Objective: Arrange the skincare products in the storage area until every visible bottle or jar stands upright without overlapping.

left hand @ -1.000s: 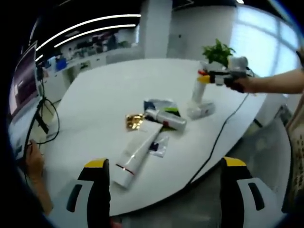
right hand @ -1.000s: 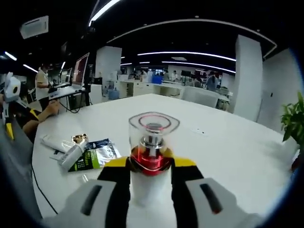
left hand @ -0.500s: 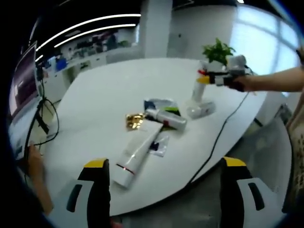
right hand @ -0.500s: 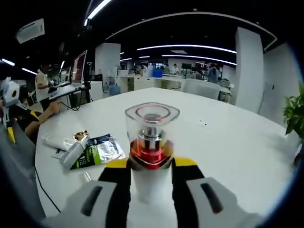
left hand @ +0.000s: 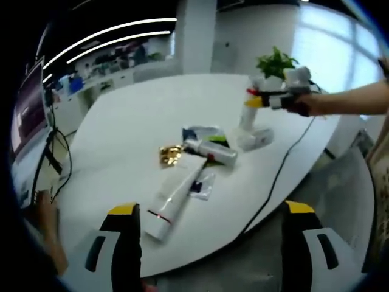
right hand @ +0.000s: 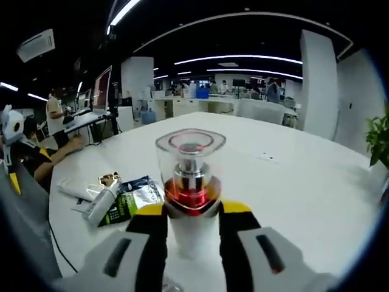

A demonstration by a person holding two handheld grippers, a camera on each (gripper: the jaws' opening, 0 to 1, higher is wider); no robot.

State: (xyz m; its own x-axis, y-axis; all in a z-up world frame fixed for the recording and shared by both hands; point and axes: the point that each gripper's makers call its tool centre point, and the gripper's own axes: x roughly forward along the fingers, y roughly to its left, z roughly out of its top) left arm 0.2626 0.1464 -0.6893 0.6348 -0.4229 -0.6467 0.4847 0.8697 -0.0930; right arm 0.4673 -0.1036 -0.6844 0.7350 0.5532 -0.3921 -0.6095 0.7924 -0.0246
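My right gripper (right hand: 191,210) is shut on a white pump bottle (right hand: 189,176) with a clear cap and a red collar. The bottle is upright, its base at the table surface. In the left gripper view the same bottle (left hand: 247,118) stands at the far right of the group, with the right gripper (left hand: 267,100) on its top. A long white tube (left hand: 173,194), a silver-white bottle (left hand: 209,152), a gold item (left hand: 171,153) and a dark sachet (left hand: 203,134) lie flat mid-table. My left gripper (left hand: 211,210) hangs open over the near table edge, with nothing in it.
Another white item (left hand: 260,139) lies beside the pump bottle. A small sachet (left hand: 203,185) rests by the tube. A black cable (left hand: 273,182) runs off the table's right edge. A potted plant (left hand: 273,64) stands at the far end. A person (right hand: 30,161) sits left of the table.
The right gripper keeps its hold on the pump bottle and has drifted slightly left across the table. The lying products have not moved. My left gripper stays open.
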